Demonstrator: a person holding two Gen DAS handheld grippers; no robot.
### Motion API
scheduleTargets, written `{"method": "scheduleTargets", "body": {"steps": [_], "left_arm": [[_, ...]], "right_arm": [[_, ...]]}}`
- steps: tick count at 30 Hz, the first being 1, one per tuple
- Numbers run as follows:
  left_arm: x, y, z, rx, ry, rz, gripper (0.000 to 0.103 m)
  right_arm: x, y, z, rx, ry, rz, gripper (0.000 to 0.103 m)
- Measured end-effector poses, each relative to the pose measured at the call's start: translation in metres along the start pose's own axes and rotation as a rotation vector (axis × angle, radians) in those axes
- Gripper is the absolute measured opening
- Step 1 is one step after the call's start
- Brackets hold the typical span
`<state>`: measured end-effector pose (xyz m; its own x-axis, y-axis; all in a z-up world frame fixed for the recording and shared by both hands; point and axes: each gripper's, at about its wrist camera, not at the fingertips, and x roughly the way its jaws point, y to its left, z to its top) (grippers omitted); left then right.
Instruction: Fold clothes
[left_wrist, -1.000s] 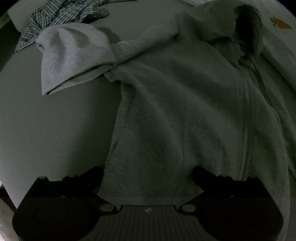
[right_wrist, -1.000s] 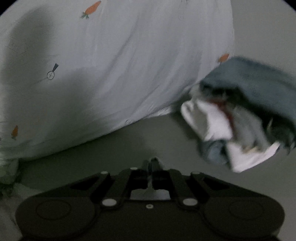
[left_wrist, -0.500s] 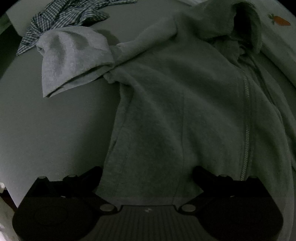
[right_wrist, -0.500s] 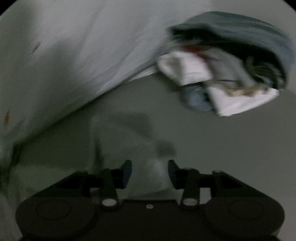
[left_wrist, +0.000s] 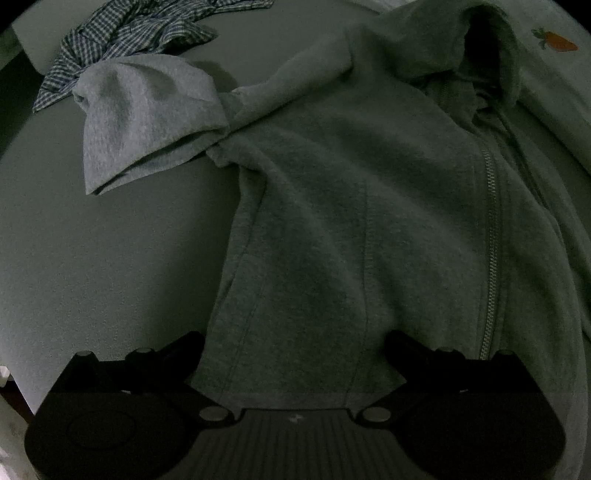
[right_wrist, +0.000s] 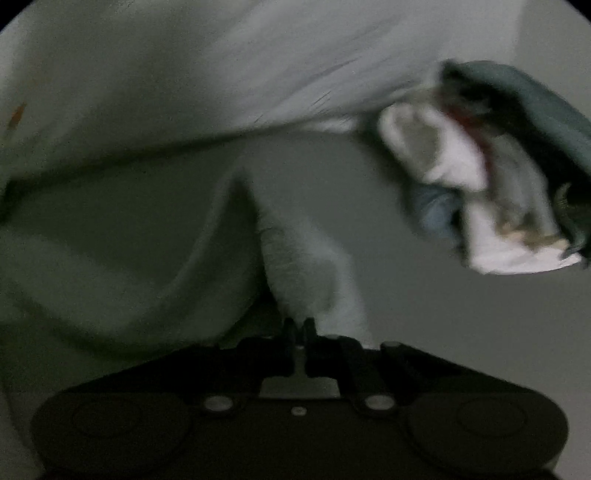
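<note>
The grey zip-up hoodie (left_wrist: 332, 221) lies spread front-up on the grey bed surface (left_wrist: 110, 258), its hood (left_wrist: 461, 48) at the far end and the zipper (left_wrist: 491, 240) running down its right half. Its one sleeve (left_wrist: 147, 114) is bent back on itself to the left, the paler inside of the cuff showing. Beyond that sleeve a blue-and-white checked shirt (left_wrist: 129, 33) lies crumpled, touching the sleeve end. At the far right edge lies a white sheet with carrot print (left_wrist: 554, 40), just beside the hood. The left claw (left_wrist: 295, 350) is released, its two fingers wide apart on either side of the hoodie's bottom hem, which lies between them; the fabric is not pinched. In the right wrist view, which is blurred, the right claw (right_wrist: 300, 328) is clenched, its fingertips pressed together on a fold of the grey hoodie fabric (right_wrist: 303, 266), which rises from the tips as a ridge. Behind it the white sheet (right_wrist: 221, 74) bulges across the upper part of the view. To the right, a heap of other clothes (right_wrist: 498, 166), dark blue-grey on top with white and pale blue pieces under it, rests on the bed, well apart from the claw.
</note>
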<state>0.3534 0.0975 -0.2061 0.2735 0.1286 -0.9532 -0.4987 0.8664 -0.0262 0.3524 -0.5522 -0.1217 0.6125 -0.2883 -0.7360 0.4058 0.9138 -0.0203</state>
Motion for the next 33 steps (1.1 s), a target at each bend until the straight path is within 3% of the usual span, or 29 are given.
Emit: {"method": "scheduleTargets", "body": {"steps": [4,7,10,14,19,22,26,31,33], "left_arm": [[0.002,0.000,0.004,0.000,0.002,0.001,0.103],[0.004,0.000,0.007,-0.002,0.001,0.003,0.103],[0.006,0.000,0.010,0.001,0.000,0.001,0.103],[0.003,0.001,0.007,-0.001,-0.009,0.003,0.103],[-0.002,0.001,0.003,-0.002,-0.007,0.004,0.103],[-0.001,0.001,0.006,-0.003,-0.004,0.005,0.103],[-0.004,0.002,0.001,-0.008,-0.003,0.008,0.103],[-0.005,-0.002,0.001,-0.016,0.000,0.012,0.103],[-0.003,-0.003,0.003,-0.017,0.001,0.013,0.103]], "right_arm": [[-0.010,-0.057,0.046,0.320,-0.106,-0.029,0.007],[-0.004,-0.080,0.073,0.407,-0.193,-0.063,0.007],[0.005,-0.081,0.079,0.400,-0.209,-0.077,0.008],[0.027,-0.067,0.069,0.374,-0.156,-0.039,0.021],[0.050,-0.049,0.051,0.322,-0.096,-0.014,0.030],[0.065,-0.047,0.038,0.356,-0.063,-0.080,0.047],[0.086,-0.049,0.031,0.399,-0.024,-0.108,0.053],[0.099,-0.046,0.033,0.419,-0.084,-0.098,0.058],[0.103,-0.038,0.034,0.353,-0.091,-0.119,0.051]]}}
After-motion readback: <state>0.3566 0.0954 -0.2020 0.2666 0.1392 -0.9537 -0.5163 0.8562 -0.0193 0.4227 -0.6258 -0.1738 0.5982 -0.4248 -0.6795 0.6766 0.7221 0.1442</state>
